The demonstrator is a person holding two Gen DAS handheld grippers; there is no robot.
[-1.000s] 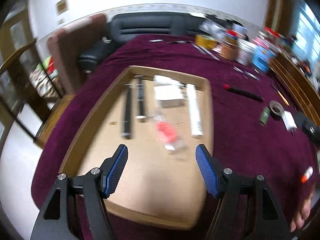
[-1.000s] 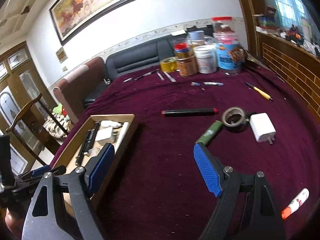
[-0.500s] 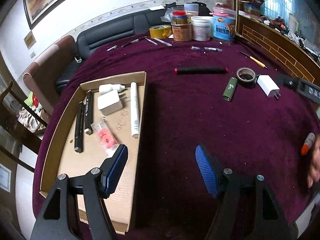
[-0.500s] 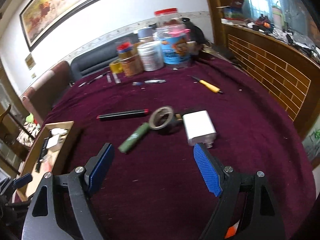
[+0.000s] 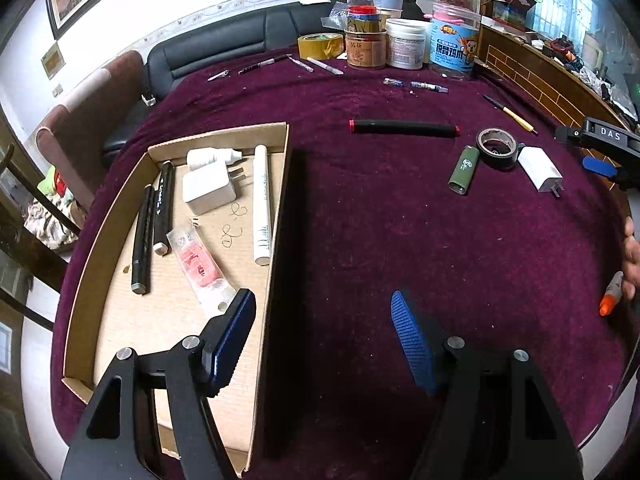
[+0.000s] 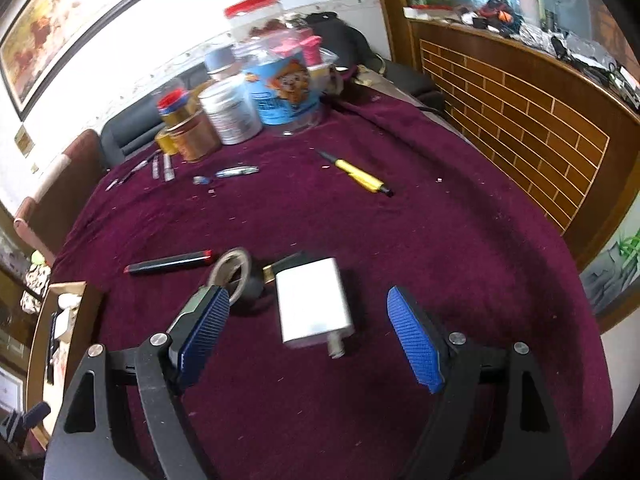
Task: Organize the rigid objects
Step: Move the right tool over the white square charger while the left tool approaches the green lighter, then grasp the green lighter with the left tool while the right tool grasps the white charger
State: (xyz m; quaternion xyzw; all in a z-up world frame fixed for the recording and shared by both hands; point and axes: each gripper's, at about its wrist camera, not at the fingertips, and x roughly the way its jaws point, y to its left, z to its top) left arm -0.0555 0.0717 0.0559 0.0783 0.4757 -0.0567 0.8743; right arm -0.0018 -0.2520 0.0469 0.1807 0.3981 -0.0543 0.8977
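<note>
The right gripper (image 6: 308, 336), jaws spread wide and empty, has closed in until it is framing the white charger (image 6: 314, 304) at centre frame, suggesting that is the next pick. The left gripper (image 5: 320, 340), also agape, has swung off the cardboard tray (image 5: 276, 216), now lying left of centre. The charger is lying flat, prongs toward the camera.

Charger (image 6: 314, 304) lies right of tape roll (image 6: 236, 276); tray (image 5: 100, 240) sits far left.
</note>
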